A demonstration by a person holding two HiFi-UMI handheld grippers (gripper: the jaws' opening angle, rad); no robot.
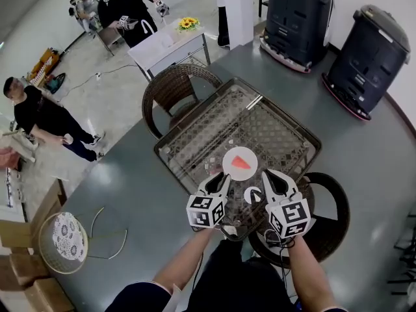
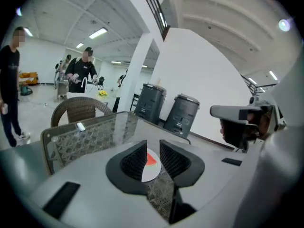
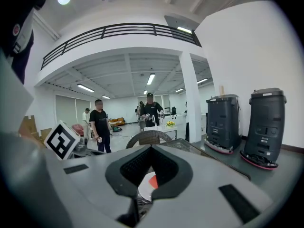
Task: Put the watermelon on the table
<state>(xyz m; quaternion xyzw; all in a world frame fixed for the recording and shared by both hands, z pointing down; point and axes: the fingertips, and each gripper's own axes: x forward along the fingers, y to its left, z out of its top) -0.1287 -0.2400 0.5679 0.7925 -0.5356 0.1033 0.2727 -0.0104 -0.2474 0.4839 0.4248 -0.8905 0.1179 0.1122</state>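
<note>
A red watermelon slice (image 1: 241, 162) lies on a round white plate (image 1: 229, 166) on the glass-topped wicker table (image 1: 195, 142), near its front edge. My left gripper (image 1: 219, 176) hovers just short of the plate with its jaws a little apart and nothing between them. Through that gap the left gripper view shows the watermelon slice (image 2: 150, 159) and the plate (image 2: 147, 174). My right gripper (image 1: 272, 174) sits to the plate's right, tips touching and holding nothing. Under the right gripper (image 3: 151, 148), the plate (image 3: 144, 188) and slice (image 3: 153, 180) show.
A small white-and-dark round thing (image 1: 253, 194) lies between the grippers. Wicker chairs stand at the table's far side (image 1: 177, 85) and near right (image 1: 328, 210). Two dark machines (image 1: 300, 15) (image 1: 369, 54) stand at the back right. People (image 1: 39, 116) stand on the left floor.
</note>
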